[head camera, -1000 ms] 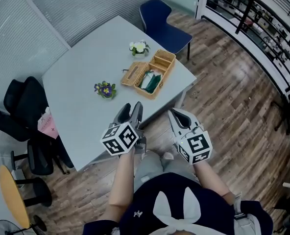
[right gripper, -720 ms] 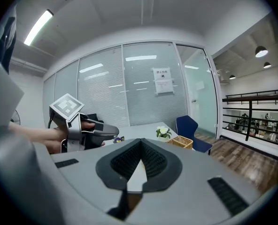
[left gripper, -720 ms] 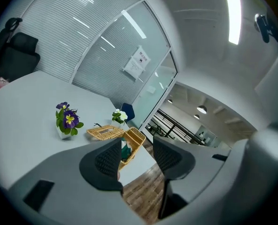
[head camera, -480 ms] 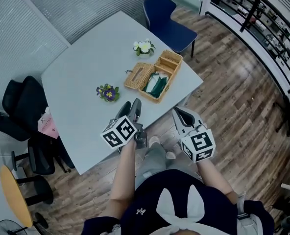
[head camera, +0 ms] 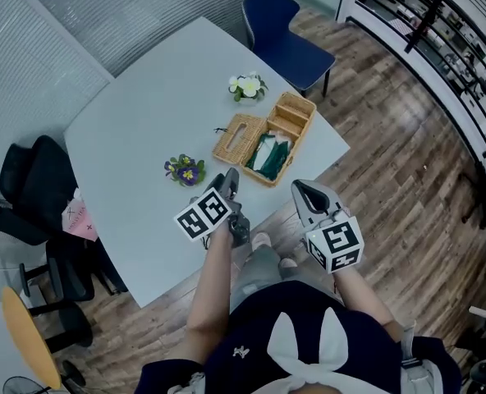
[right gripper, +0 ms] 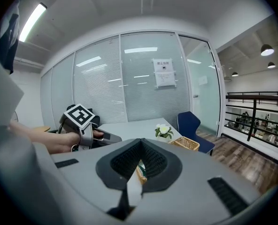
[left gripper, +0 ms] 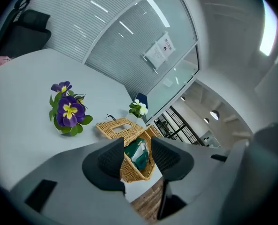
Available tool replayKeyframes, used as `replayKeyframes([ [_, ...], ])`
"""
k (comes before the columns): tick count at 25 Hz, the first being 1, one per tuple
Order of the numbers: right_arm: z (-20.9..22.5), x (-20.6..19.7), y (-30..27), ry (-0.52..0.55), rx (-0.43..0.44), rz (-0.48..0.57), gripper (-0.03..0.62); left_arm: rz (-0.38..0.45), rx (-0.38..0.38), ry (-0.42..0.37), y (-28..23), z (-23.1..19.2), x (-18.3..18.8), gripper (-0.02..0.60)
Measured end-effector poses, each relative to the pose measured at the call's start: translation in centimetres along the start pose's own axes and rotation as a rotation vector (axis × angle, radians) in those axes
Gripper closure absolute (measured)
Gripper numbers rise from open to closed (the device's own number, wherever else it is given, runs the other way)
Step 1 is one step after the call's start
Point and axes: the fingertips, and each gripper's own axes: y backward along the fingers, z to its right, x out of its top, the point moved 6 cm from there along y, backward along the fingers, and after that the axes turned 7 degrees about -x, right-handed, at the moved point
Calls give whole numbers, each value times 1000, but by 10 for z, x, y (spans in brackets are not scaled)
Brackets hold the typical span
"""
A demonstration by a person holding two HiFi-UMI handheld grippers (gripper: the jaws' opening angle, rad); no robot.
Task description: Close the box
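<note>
We stand at the near edge of a grey table with a gripper in each hand. The wicker box sits on the table near the corner closest to us, and it is open. Its lid lies flat on the tabletop, touching the box's left side. A green packet lies in the larger compartment; the smaller one at the far end looks bare.

Our left gripper hovers over the table edge, between the purple flowers and the box and apart from both. Its jaws are spread and have just been closing a little. Nothing sits between them; in the left gripper view we see the box through the gap, farther off.

Our right gripper hangs over the wooden floor, just off the table edge and short of the box. Its jaws are pressed together at the tips and hold nothing.

White flowers stand beyond the box, and a blue chair is at the table's far side.
</note>
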Motion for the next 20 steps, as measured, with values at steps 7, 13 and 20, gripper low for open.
replayKeyframes([
  [7, 8, 1, -27, -12, -31, -21, 588, -52, -6, 175, -29, -38, 1, 402],
  [13, 13, 2, -48, -14, -64, -45, 588, -76, -2, 254, -49, -63, 2, 402],
  [20, 16, 0, -64, -16, -85, -64, 588, -78, -6, 349, -70, -78, 6, 403],
])
